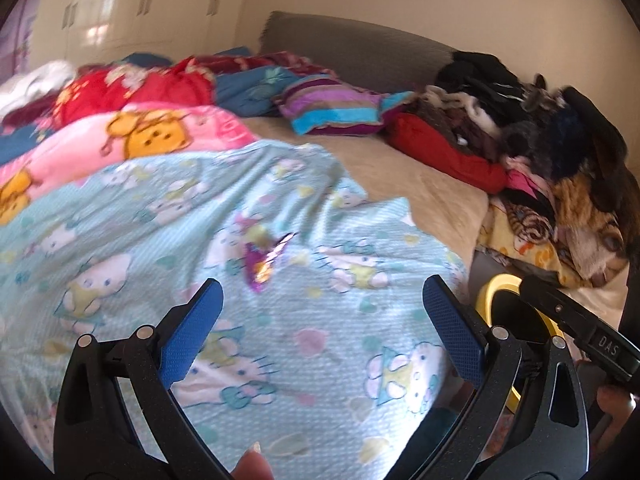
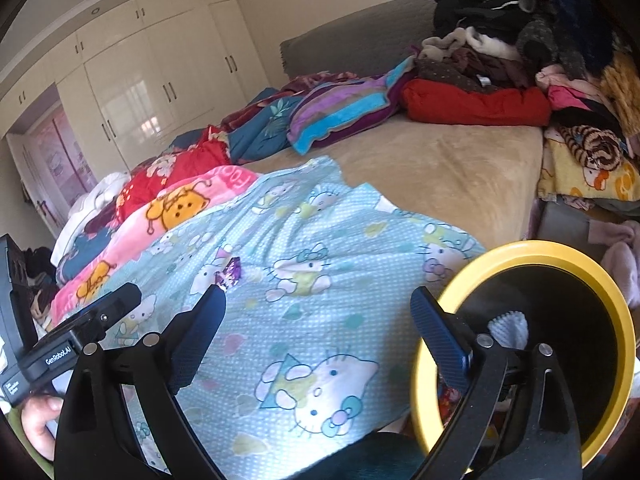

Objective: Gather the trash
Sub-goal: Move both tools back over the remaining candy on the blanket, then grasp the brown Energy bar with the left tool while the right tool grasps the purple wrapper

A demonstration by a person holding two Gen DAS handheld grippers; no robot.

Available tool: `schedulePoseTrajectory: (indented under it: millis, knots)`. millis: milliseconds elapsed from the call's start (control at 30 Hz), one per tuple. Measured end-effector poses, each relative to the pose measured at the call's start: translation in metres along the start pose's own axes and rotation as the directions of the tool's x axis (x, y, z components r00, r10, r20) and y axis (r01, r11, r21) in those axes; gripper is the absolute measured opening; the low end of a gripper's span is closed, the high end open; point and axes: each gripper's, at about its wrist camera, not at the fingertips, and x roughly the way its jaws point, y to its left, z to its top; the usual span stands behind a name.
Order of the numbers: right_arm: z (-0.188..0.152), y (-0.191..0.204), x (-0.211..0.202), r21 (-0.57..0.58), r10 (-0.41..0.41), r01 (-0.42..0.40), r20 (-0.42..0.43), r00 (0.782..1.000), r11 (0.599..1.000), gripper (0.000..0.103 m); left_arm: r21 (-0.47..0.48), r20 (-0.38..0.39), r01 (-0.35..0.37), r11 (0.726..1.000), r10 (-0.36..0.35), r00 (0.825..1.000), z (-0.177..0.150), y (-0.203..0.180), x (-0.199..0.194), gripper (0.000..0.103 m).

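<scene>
Both tongs (image 1: pixel 322 294) (image 2: pixel 318 304) wide apart, empty; wrapper (image 1: pixel 264 258) ahead.

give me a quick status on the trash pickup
Left hand-held gripper open, empty. Right hand-held gripper open, empty. Purple wrapper lies loose on the light blue blanket; yellow-rimmed bin at right. Nothing in the way.

Left gripper (image 1: pixel 322 312) and right gripper (image 2: pixel 318 320): black arms, silver rivets, blue textured pads (image 1: pixel 192 336); white "GenRobot.AI" lettering on the body.
</scene>
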Motion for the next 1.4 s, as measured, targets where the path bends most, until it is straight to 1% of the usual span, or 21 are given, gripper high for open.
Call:
schedulePoseTrajectory:
  millis: [100, 200, 367, 467, 600, 733, 867, 900, 1067, 1100, 1167, 1200, 1267, 1333, 1367, 1400]
  knots:
    - [0.001, 0.01, 0.01, -0.016, 0.004, -0.004, -0.014, 1.0, 1.0, 0.091, -0.065, -0.022, -0.033, 0.997, 0.031, 0.999, -0.009, 0.022, -0.004, 0.092]
    - [0.002, 0.022, 0.025, -0.023, 0.01, -0.011, -0.033, 0.999, 1.0, 0.091, -0.108, -0.047, -0.046, 0.993, 0.041, 0.998, -0.016, 0.037, -0.004, 0.092]
    - [0.004, 0.039, 0.05, -0.039, 0.032, -0.035, -0.08, 0.996, 0.999, 0.091, -0.191, -0.106, -0.088, 0.978, 0.068, 0.992, -0.03, 0.066, -0.001, 0.092]
    - [0.007, 0.053, 0.072, -0.05, 0.048, -0.054, -0.117, 0.992, 0.997, 0.091, -0.248, -0.149, -0.092, 0.964, 0.056, 0.987, -0.042, 0.08, 0.001, 0.092]
    - [0.01, 0.069, 0.1, -0.066, 0.058, -0.069, -0.154, 0.986, 0.995, 0.091, -0.308, -0.181, -0.087, 0.947, 0.031, 0.983, -0.051, 0.093, 0.009, 0.092]
    - [0.01, 0.083, 0.126, -0.089, 0.057, -0.074, -0.19, 0.98, 0.993, 0.091, -0.39, -0.189, -0.065, 0.919, -0.01, 0.982, -0.059, 0.107, 0.018, 0.09]
    - [0.008, 0.092, 0.153, -0.094, 0.047, -0.07, -0.226, 0.973, 0.993, 0.091, -0.468, -0.192, -0.056, 0.882, -0.039, 0.981, -0.063, 0.119, 0.029, 0.088]
    - [0.009, 0.094, 0.161, -0.092, 0.044, -0.067, -0.233, 0.971, 0.993, 0.091, -0.488, -0.191, -0.057, 0.871, -0.043, 0.981, -0.064, 0.123, 0.032, 0.087]
    - [0.011, 0.104, 0.19, -0.07, 0.042, -0.062, -0.263, 0.964, 0.996, 0.091, -0.553, -0.176, -0.057, 0.831, -0.05, 0.983, -0.062, 0.136, 0.045, 0.083]
    - [0.012, 0.106, 0.196, -0.062, 0.034, -0.053, -0.264, 0.964, 0.997, 0.09, -0.581, -0.172, -0.057, 0.812, -0.054, 0.984, -0.063, 0.141, 0.048, 0.082]
    - [0.013, 0.108, 0.206, -0.044, 0.033, -0.047, -0.271, 0.962, 0.998, 0.088, -0.614, -0.164, -0.059, 0.787, -0.055, 0.985, -0.064, 0.148, 0.051, 0.078]
    - [0.013, 0.109, 0.211, -0.033, 0.035, -0.046, -0.276, 0.961, 0.998, 0.086, -0.626, -0.161, -0.064, 0.777, -0.048, 0.986, -0.063, 0.152, 0.053, 0.074]
    - [0.013, 0.112, 0.219, -0.026, 0.031, -0.04, -0.284, 0.958, 0.999, 0.082, -0.63, -0.159, -0.085, 0.772, -0.021, 0.987, -0.064, 0.156, 0.053, 0.064]
    - [0.012, 0.118, 0.229, -0.052, 0.003, -0.019, -0.284, 0.959, 0.998, 0.072, -0.632, -0.167, -0.11, 0.767, 0.004, 0.986, -0.068, 0.161, 0.054, 0.048]
    - [0.012, 0.119, 0.233, -0.07, -0.014, -0.006, -0.284, 0.959, 0.998, 0.07, -0.621, -0.176, -0.122, 0.774, 0.014, 0.984, -0.069, 0.162, 0.056, 0.045]
    - [0.012, 0.121, 0.237, -0.085, -0.023, -0.002, -0.289, 0.957, 0.996, 0.065, -0.606, -0.186, -0.132, 0.785, 0.022, 0.982, -0.07, 0.162, 0.058, 0.04]
